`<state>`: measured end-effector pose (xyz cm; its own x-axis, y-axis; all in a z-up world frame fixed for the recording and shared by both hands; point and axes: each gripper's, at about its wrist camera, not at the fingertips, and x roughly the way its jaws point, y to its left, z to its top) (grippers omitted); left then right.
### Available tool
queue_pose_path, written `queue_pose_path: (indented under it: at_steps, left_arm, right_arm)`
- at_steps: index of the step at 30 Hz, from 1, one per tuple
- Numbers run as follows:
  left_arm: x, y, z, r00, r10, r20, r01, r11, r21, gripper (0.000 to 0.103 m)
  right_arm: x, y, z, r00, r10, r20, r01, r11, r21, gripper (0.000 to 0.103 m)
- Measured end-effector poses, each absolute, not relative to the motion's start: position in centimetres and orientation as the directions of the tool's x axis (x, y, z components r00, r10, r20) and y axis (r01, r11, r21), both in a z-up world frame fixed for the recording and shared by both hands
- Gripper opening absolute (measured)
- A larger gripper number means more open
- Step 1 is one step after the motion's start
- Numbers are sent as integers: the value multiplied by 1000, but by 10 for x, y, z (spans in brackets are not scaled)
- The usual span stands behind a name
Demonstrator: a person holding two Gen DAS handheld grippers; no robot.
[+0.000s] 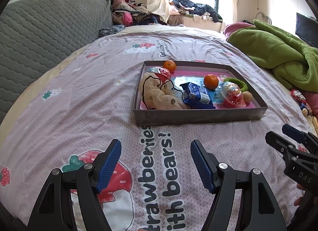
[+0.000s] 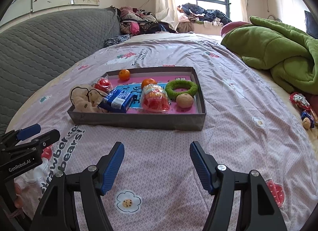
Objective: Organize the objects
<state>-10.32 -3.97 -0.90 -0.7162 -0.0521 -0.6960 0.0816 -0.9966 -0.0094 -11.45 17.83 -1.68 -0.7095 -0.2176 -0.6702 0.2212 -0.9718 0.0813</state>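
The shallow grey box (image 2: 139,120) is sitting on the bed's pink strawberry-print quilt (image 2: 228,131), straight ahead at twelve o'clock of both claws and well apart from them. Inside it, the things are crowding together: a cream cloth bundle with black cord (image 2: 83,100) is lying at the box's nine o'clock end, a blue snack packet (image 2: 117,101) is leaning just beside it, and a red-and-clear wrapped snack (image 2: 156,100) is resting near the middle. A green fuzzy ring (image 2: 181,89) is lying at the three o'clock end with a pale round ball (image 2: 184,100) touching its near edge. Two oranges are in there too — one (image 2: 124,74) at the far wall, the other (image 2: 148,82) peeking out behind the wrapped snack.

The right claw (image 2: 157,166) is hanging above the quilt with its blue pads (image 2: 112,169) spread wide, gripping nothing. The left claw (image 1: 156,165) is hovering likewise — pads wide apart, only quilt lettering between them. Each claw is showing at the edge of the other's view.

Out at two o'clock a green blanket (image 2: 278,52) is lying heaped, with a few loose wrapped sweets (image 2: 300,102) on the bed at three o'clock. A grey quilted headboard (image 2: 49,38) is rising at ten o'clock.
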Motion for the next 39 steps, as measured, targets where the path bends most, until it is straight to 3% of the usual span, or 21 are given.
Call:
queue_pose_path:
  at_steps: [39]
  left_arm:
    - [-105,-41,-29,-732,-46,-679,71,-997,-9,74]
  right_arm:
    - [-110,183,-44,-726,-210,-655,206,-975,84,68]
